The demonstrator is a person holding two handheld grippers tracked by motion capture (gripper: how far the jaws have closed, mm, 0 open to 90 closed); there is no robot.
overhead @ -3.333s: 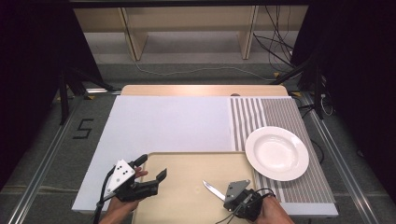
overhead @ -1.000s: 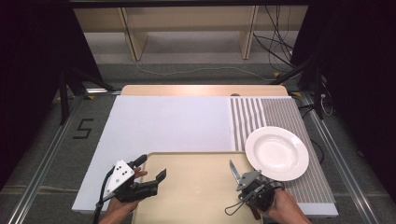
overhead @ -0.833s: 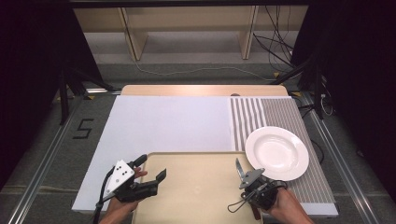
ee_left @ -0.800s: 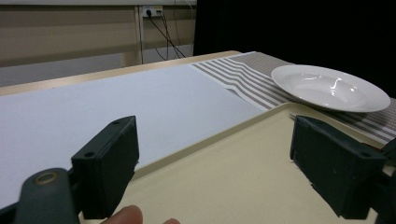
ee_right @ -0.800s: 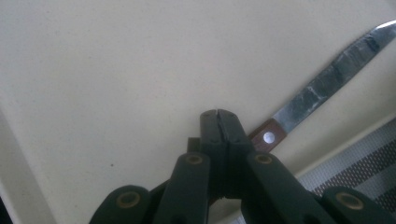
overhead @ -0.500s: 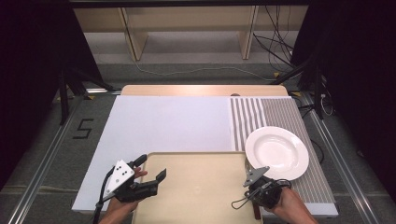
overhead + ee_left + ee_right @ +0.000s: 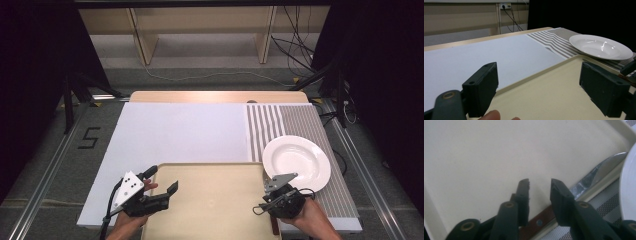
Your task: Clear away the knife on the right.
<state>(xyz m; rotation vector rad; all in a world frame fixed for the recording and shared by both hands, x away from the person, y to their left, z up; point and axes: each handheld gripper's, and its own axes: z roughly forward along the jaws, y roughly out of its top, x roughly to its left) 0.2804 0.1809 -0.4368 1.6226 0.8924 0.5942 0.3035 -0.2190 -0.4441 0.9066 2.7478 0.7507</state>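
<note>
The right gripper [image 7: 539, 182] is parted narrowly above the knife [image 7: 596, 176], which is laid along the tray [image 7: 486, 152] rim at 3 o'clock. The left gripper [image 7: 539, 82] is spread wide, holding nothing.

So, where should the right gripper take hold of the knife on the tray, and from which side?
Probably at the wooden handle, coming down from above. The knife lies flat along the tray rim, so the right gripper, jaws open, would close across the handle's width, clear of the blade and the plate.
</note>
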